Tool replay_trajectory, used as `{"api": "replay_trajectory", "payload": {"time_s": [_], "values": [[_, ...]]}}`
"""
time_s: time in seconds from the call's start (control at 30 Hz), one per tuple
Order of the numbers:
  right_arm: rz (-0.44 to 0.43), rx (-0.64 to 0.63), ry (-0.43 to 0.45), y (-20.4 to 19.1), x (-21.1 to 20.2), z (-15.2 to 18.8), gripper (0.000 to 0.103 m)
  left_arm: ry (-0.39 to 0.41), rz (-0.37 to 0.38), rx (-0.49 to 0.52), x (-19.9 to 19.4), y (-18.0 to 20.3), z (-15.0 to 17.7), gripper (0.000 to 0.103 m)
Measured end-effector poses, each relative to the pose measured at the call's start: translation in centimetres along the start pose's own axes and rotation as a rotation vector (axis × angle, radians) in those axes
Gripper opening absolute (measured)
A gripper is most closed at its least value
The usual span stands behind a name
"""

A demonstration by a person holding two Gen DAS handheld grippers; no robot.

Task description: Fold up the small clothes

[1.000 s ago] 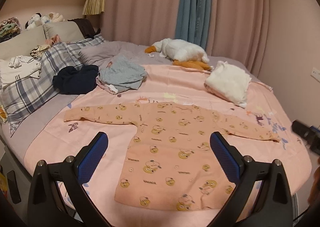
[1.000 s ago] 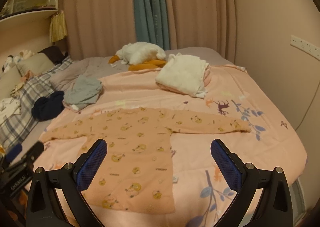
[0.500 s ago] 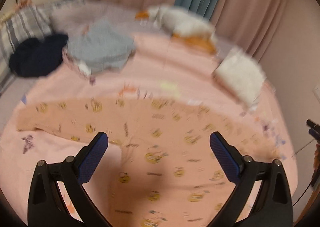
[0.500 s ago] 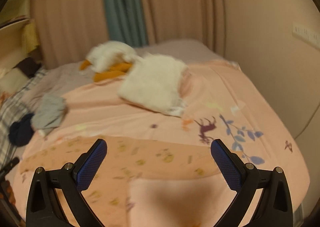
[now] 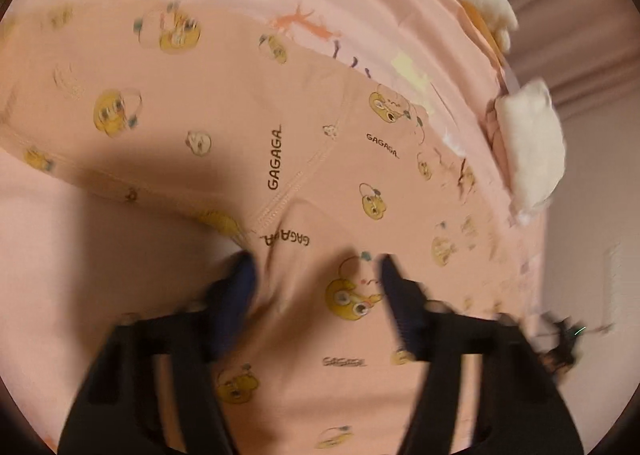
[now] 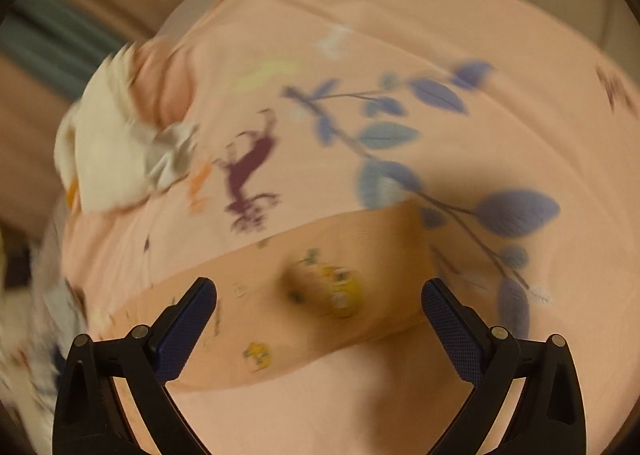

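Over the pink bedsheet (image 6: 400, 27), the left gripper (image 5: 316, 275), jaws just closing, bunches the peach top (image 5: 240, 115) at its armpit seam (grip unconfirmed), while the wide-open, empty right gripper (image 6: 320, 295) straddles the sleeve (image 6: 320, 255) stretching crosswise toward the right.

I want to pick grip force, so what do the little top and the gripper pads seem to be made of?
The top: probably soft cotton knit, matte, with a stitched seam and a bunching fold. The pads: likely rubber, dark blue with a fine grid texture.
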State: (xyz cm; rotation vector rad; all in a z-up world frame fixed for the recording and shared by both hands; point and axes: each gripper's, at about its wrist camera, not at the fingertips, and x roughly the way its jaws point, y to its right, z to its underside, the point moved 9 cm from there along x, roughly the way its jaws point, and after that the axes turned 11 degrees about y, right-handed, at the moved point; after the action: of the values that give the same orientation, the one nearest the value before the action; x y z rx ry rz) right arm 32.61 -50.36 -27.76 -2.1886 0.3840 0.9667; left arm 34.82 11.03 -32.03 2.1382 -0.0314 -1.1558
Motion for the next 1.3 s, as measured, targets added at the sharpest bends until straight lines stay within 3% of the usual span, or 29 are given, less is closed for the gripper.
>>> {"api": "replay_trajectory", "payload": {"time_s": [0.13, 0.27, 0.33, 0.53, 0.67, 0.8, 0.93, 1.17, 1.3], "values": [[-0.060, 0.130, -0.013, 2.3, 0.0, 0.6, 0.091, -0.003, -0.001, -0.021, -0.1, -0.4, 0.0, 0.032], [-0.077, 0.162, -0.019, 3.4, 0.1, 0.8, 0.076, -0.016, -0.011, -0.100, 0.2, -1.9, -0.4, 0.010], [-0.086, 0.181, -0.013, 3.8, 0.1, 0.5, 0.072, -0.021, -0.019, -0.106, 0.3, -2.4, -0.7, 0.011], [-0.050, 0.153, 0.002, 4.2, 0.4, 0.0, 0.046, 0.032, -0.116, 0.039, 0.1, -1.6, -0.6, 0.010], [-0.003, 0.127, 0.017, 5.5, 0.2, 0.0, 0.011, 0.043, -0.149, 0.069, 0.4, -1.8, -0.7, 0.010], [-0.020, 0.112, 0.046, 5.4, -0.5, -0.4, 0.007, 0.039, -0.144, 0.065, 0.5, -1.9, -0.8, 0.010], [-0.049, 0.047, 0.064, 2.9, -1.7, -1.0, 0.007, 0.047, -0.162, 0.089, 0.4, -1.9, -0.7, 0.010], [-0.191, -0.128, 0.105, -7.4, -4.4, -1.1, 0.007, 0.075, -0.249, 0.201, 0.9, -0.8, -0.2, 0.010], [-0.246, -0.240, 0.089, -13.6, -4.4, 0.8, 0.007, 0.079, -0.252, 0.214, 1.0, -0.9, -0.3, 0.010]]}}
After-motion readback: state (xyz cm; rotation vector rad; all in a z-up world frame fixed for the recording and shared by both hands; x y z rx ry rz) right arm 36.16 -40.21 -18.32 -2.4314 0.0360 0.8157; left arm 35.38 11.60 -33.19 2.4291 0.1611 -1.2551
